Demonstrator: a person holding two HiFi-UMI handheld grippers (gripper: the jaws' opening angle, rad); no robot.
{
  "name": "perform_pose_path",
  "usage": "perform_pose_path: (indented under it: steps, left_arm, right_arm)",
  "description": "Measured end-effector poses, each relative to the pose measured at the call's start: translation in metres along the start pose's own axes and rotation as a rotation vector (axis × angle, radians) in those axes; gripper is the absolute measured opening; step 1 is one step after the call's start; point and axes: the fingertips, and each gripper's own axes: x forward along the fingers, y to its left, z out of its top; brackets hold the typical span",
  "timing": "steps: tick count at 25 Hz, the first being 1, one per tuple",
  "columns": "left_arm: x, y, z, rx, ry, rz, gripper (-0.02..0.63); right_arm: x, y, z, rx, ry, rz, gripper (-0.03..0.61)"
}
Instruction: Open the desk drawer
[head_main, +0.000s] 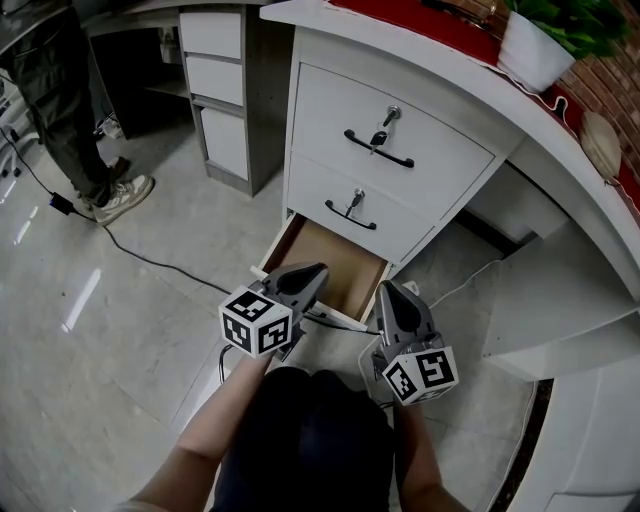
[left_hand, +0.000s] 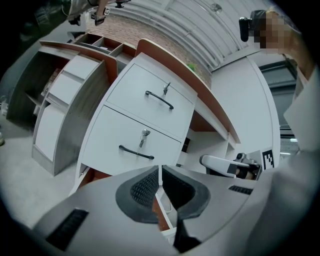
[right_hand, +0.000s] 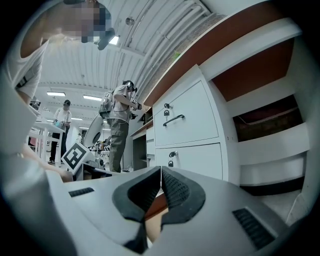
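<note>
The white desk has three stacked drawers. The bottom drawer (head_main: 335, 262) is pulled out and shows its bare brown inside. Above it, the middle drawer (head_main: 372, 205) and the top drawer (head_main: 392, 135) are closed, each with a black handle and a key. My left gripper (head_main: 318, 272) hovers over the open drawer's front left, its jaws together on nothing (left_hand: 160, 169). My right gripper (head_main: 386, 290) sits at the drawer's front right corner, its jaws likewise together and empty (right_hand: 161, 170). The brown drawer floor (left_hand: 163, 220) shows just beyond the left jaws.
A potted plant (head_main: 535, 50) stands on the desktop. A second grey cabinet (head_main: 225, 90) stands to the left. A person (head_main: 60, 100) stands at the far left, and a black cable (head_main: 150, 255) runs across the tiled floor. An open knee recess (head_main: 560, 290) lies right of the drawers.
</note>
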Motion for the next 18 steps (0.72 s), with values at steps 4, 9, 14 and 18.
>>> perform_pose_path:
  steps: [4,9,14,18]
  left_arm:
    - [0.001,0.004,-0.004,0.007,-0.003,-0.004,0.029]
    - [0.004,0.017,-0.007,0.011,-0.006,0.015,0.029]
    - [0.008,0.02,0.01,0.023,-0.013,0.034,0.029]
    - [0.01,0.019,0.03,0.014,-0.017,0.061,0.029]
  right_arm:
    - [0.004,-0.002,-0.004,-0.002,-0.016,0.006,0.018]
    - [0.017,-0.002,-0.01,-0.012,-0.024,0.028,0.018]
    - [0.031,0.0,0.003,-0.016,-0.034,0.079,0.018]
    - [0.04,-0.003,0.024,-0.011,-0.031,0.102,0.018]
